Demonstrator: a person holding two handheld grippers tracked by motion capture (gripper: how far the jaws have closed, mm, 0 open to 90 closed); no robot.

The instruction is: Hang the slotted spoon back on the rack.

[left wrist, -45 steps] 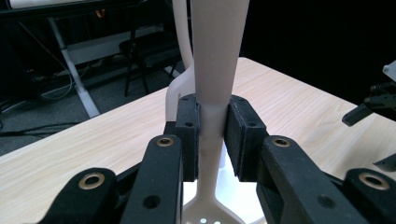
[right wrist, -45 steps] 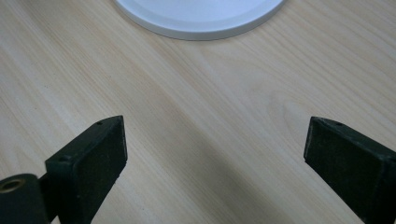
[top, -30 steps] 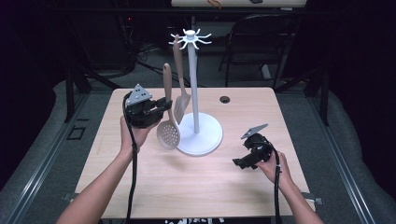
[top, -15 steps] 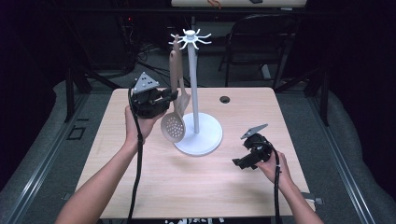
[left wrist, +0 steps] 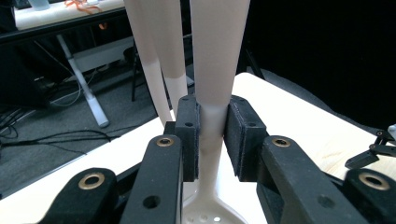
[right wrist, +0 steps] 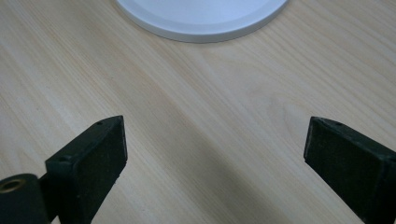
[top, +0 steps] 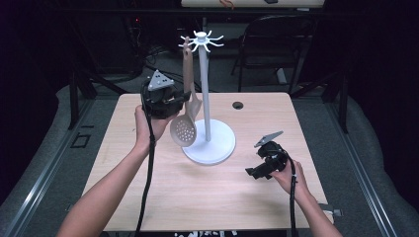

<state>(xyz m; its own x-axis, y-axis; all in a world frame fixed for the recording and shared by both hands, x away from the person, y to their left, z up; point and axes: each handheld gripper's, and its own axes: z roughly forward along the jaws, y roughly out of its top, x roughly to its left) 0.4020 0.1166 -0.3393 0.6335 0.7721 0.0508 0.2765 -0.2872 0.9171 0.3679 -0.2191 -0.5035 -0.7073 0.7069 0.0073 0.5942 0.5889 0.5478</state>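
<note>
Wooden table point(top: 148, 197): left gripper point(left wrist: 211, 135), pinching the skimmer point(top: 184, 129), has lifted it toward the rack point(top: 206, 89)'s hooks; right gripper point(right wrist: 215, 158) rests spread.

spoon point(top: 184, 129): beige, perforated | stand point(top: 209, 143): white | table point(top: 197, 192): pale woodgrain

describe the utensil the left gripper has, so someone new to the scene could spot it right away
Start at the white stand with hooked arms on top, mid-table. On its left side hang two beige utensils; the slotted spoon is the one clamped at its handle by the left gripper. Its round bowl full of small holes sets it apart from the spatula behind it.
</note>
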